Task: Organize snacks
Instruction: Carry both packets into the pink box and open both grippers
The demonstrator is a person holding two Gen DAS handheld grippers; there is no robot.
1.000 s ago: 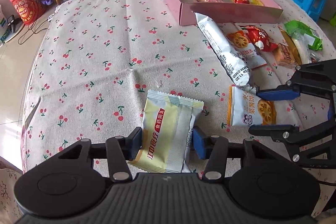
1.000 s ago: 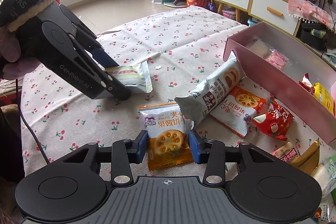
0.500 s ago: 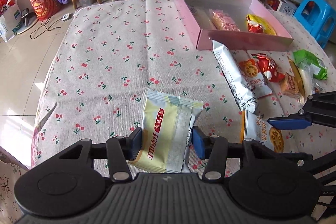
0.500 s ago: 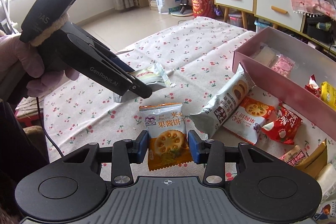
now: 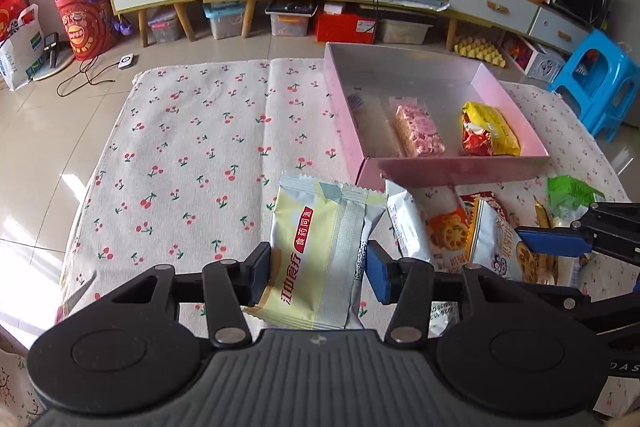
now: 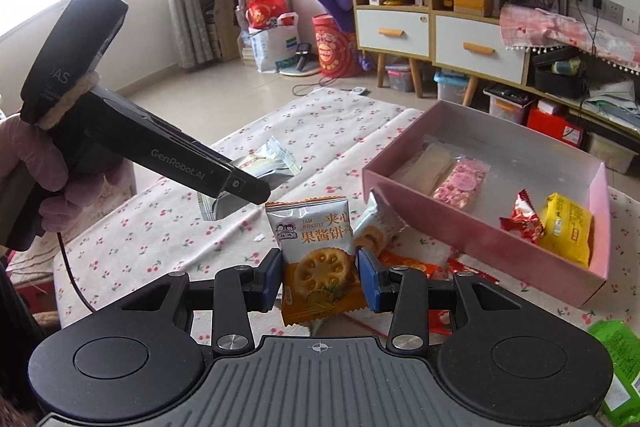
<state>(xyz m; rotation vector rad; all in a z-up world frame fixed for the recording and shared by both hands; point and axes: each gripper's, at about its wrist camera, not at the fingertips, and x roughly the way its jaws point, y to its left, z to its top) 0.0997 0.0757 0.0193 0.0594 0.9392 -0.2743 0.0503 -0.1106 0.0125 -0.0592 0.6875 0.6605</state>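
My left gripper (image 5: 316, 269) pinches the pale yellow snack packet (image 5: 320, 259), whose lower end is hidden behind the gripper body. My right gripper (image 6: 318, 277) pinches the jam biscuit packet (image 6: 316, 259), bottom edge likewise cut off. The pink box (image 6: 480, 245) lies at 2 o'clock, with bare cherry-print cloth (image 5: 192, 155) at 10 o'clock.

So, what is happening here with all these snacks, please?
A person is sorting snacks with two handheld grippers. The left gripper holds a pale yellow snack packet above the cherry-print tablecloth. The right gripper holds a grey and orange jam biscuit packet. The pink cardboard box already contains a few snacks; others lie beside it.
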